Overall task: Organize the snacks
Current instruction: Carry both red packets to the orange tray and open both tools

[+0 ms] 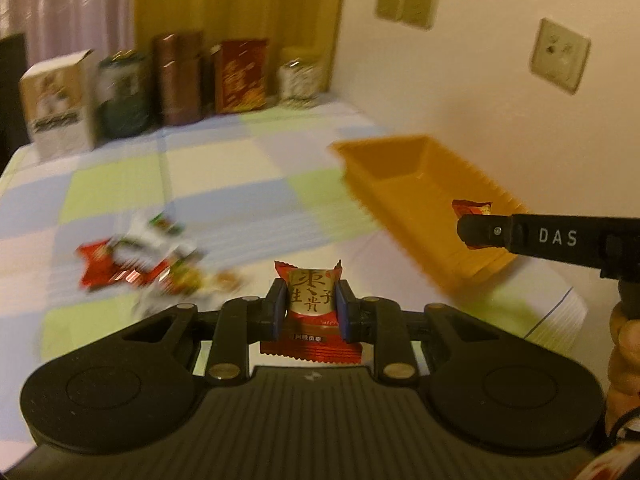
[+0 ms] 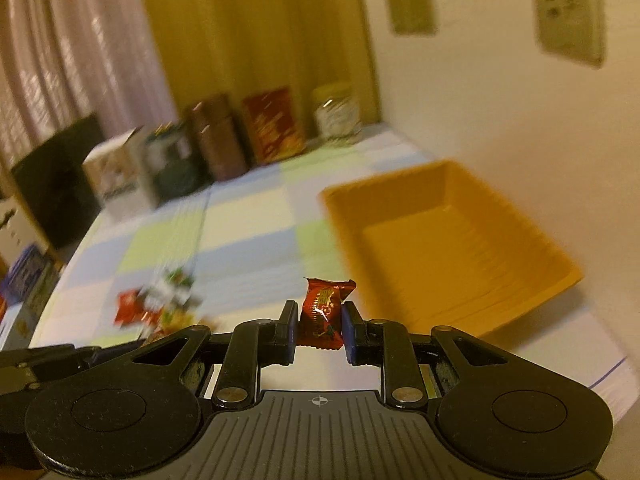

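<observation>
A: Nearest item status? Left tongs (image 1: 308,306) are clamped on a red-and-gold wrapped candy (image 1: 310,300); right tongs (image 2: 319,322) pinch a smaller red candy (image 2: 325,312).

B: Both are held above the near table (image 1: 224,176), left of the orange tray (image 2: 452,248). The loose snack pile (image 1: 140,260) lies at near left.

A: Handling?

B: Probably light, with crinkly, slippery foil. Grip across the padded middle, not the crimped ends.
</observation>
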A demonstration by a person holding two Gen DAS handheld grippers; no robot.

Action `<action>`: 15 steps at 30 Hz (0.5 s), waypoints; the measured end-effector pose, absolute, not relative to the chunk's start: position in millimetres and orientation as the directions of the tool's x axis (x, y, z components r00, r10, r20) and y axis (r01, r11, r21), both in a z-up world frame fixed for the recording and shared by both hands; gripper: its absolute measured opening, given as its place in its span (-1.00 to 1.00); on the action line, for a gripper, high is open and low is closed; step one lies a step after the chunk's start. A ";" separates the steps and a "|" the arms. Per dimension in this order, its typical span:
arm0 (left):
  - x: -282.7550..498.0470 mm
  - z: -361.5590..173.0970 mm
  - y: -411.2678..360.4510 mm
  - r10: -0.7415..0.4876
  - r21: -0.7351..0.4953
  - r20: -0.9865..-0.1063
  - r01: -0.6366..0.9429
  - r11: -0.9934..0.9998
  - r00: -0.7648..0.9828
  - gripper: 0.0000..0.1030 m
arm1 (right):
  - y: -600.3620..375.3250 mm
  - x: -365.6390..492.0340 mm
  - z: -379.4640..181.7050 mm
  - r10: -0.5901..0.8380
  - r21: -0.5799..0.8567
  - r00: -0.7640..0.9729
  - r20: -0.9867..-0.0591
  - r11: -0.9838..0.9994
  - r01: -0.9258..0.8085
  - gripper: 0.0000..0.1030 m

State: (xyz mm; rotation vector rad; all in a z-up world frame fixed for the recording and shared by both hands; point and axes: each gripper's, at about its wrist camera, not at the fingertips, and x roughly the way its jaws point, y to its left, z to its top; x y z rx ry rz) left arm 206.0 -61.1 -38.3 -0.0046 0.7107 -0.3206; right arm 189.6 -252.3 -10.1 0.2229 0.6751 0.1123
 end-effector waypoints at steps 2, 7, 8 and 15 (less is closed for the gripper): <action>215.2 -31.0 -80.9 -0.318 -0.120 -0.626 0.316 0.941 0.712 -0.55 | -272.0 194.9 -3.0 0.145 0.233 0.792 -0.593 0.973 -0.004 -0.55; 238.0 -23.2 -128.2 -0.381 -0.143 -0.600 0.374 0.916 0.703 -0.55 | -318.8 212.8 -3.2 0.083 0.213 0.804 -0.588 0.975 0.055 -0.55; 242.7 -23.3 -138.5 -0.394 -0.148 -0.596 0.387 0.910 0.700 -0.55 | -329.4 217.5 -5.6 0.076 0.216 0.802 -0.592 0.974 0.068 -0.55; 263.6 -35.0 -194.1 -0.448 -0.160 -0.601 0.449 0.879 0.662 -0.55 | -373.7 238.6 -21.5 0.054 0.230 0.788 -0.613 0.967 0.112 -0.55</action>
